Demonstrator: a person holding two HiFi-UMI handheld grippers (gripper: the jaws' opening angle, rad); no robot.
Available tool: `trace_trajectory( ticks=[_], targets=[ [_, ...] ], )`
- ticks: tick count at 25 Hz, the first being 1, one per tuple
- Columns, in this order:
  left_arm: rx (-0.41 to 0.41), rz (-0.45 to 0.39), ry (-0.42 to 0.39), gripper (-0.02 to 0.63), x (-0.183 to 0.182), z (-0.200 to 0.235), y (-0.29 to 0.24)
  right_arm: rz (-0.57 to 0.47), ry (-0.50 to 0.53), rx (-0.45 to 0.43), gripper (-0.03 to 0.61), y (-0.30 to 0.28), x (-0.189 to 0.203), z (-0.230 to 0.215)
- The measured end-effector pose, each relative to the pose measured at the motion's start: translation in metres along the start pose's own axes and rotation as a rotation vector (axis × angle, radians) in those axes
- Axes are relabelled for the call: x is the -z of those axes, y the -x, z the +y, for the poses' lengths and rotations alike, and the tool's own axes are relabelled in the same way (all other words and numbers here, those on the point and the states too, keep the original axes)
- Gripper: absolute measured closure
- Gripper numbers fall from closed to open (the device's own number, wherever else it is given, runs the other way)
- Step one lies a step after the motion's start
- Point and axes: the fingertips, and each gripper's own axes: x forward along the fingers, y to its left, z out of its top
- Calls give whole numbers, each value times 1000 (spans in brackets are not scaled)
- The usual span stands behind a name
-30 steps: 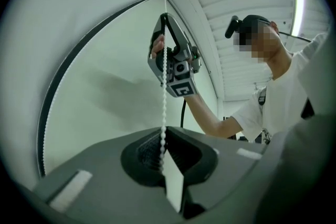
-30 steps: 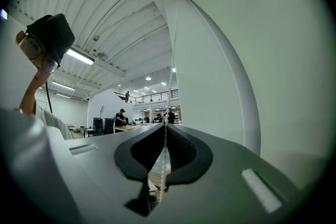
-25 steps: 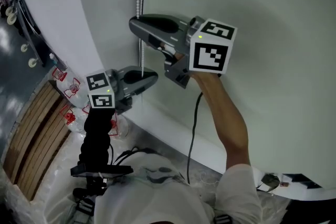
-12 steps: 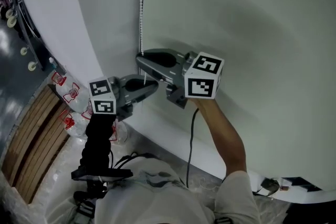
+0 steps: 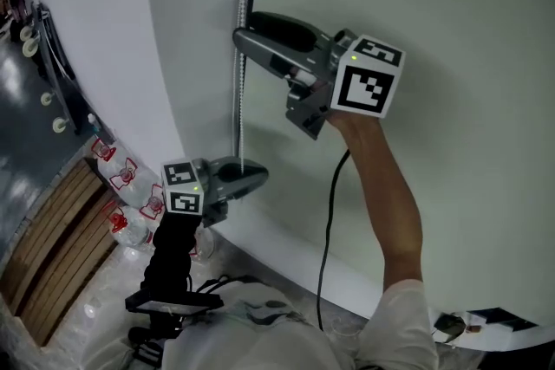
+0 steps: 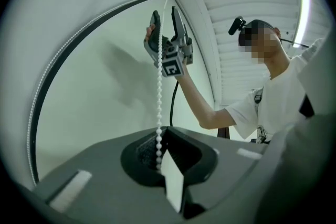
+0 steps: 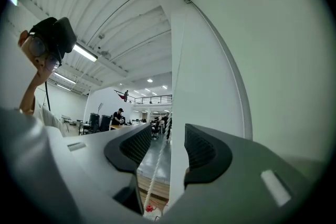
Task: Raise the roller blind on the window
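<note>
Right hand-held gripper high, just opened astride chain, left hand-held gripper clamping it

Right gripper high, jaws just opened around the bead chain; left gripper low, jaws apparently clamped on it.

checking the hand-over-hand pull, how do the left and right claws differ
The grey left claw is shut on the white bead chain; the grey right claw has just been opening, and the chain runs loose between its jaws. The left claw sits low on the chain; the right claw is higher up. Both point toward the chain.
</note>
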Motion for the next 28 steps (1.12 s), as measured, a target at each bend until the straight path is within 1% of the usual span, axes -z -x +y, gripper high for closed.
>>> trace_trajectory(
  ticks=[3,5,6,7,8,9,14,18,20,22,25,28],
  targets=[
    [-5,-5,9,614,-4,1,2,-7,53,-8,408,-17,-39,-4],
    [-8,-6,11,615,-5,2,4,-19,70,-3,425,-24,-57,-8],
    [-9,-4,12,615,-2,3,5,-25,78,2,446,-25,-61,-9],
    [-10,-3,12,615,3,4,6,-33,81,7,488,-24,-62,-10],
    [-11,-2,13,615,8,5,8,-42,79,11,548,-23,-62,-12],
    [-10,-2,14,615,11,7,9,-50,70,10,568,-21,-60,-13],
    [-9,4,21,615,11,9,10,-49,9,-36,568,-19,-59,-9],
    [-6,4,28,615,10,20,13,-41,-26,-46,572,-22,-52,-19],
    [-5,3,30,614,8,18,12,-50,-57,-64,574,-20,-51,-15],
    [-8,1,32,615,4,15,11,-41,-62,-75,574,-19,-50,-9],
    [-17,-1,28,614,3,8,9,14,-49,-76,574,-16,-32,4],
    [-22,-6,20,615,4,4,9,39,-51,-66,574,-9,-9,11]
  ],
)
